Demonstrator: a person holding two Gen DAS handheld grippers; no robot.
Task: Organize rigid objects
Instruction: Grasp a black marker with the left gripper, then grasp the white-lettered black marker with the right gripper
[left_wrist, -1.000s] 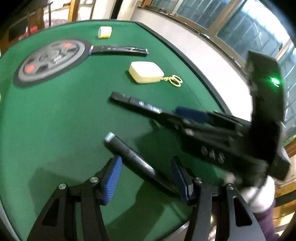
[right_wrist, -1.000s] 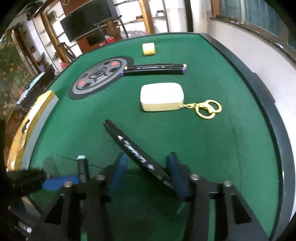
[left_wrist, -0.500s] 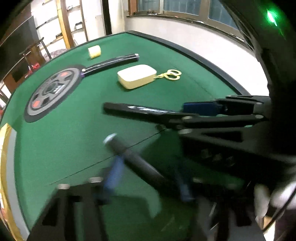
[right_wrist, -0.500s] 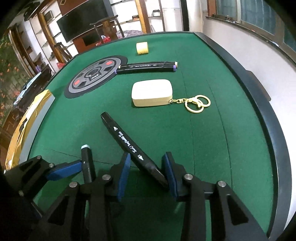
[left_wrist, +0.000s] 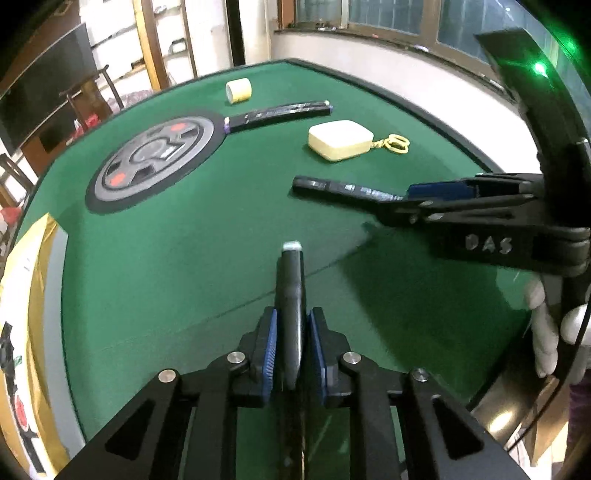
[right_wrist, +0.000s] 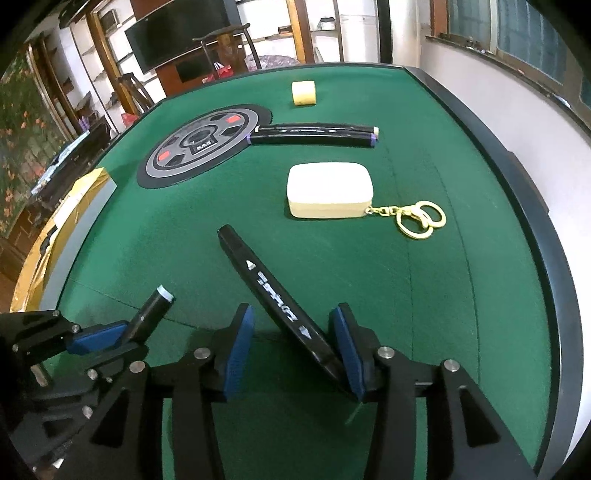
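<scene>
A black marker with a pale end cap (left_wrist: 290, 280) sticks straight out from my left gripper (left_wrist: 291, 325), whose blue pads are shut on its barrel. In the right wrist view that marker (right_wrist: 151, 310) and the left gripper (right_wrist: 122, 332) show at the lower left. A second, flat black marker with white print (right_wrist: 266, 280) lies slanted on the green felt between the fingers of my right gripper (right_wrist: 293, 310). Those jaws are opening: the marker's near end rests by the right pad, and the left pad stands apart from it. The left wrist view shows the right gripper (left_wrist: 406, 203) over this marker (left_wrist: 332, 186).
Further back lie a cream case (right_wrist: 328, 192) with a gold keyring (right_wrist: 421, 219), two black markers side by side (right_wrist: 314, 134), a round grey-and-black disc (right_wrist: 207, 144) and a yellow tape roll (right_wrist: 304, 93). A gold box (right_wrist: 55, 221) sits left. The table's black rim (right_wrist: 517, 206) runs along the right.
My left gripper closed onto the pale-capped marker, which now points straight ahead instead of slanting. The right jaws spread a little wider around the flat marker.
</scene>
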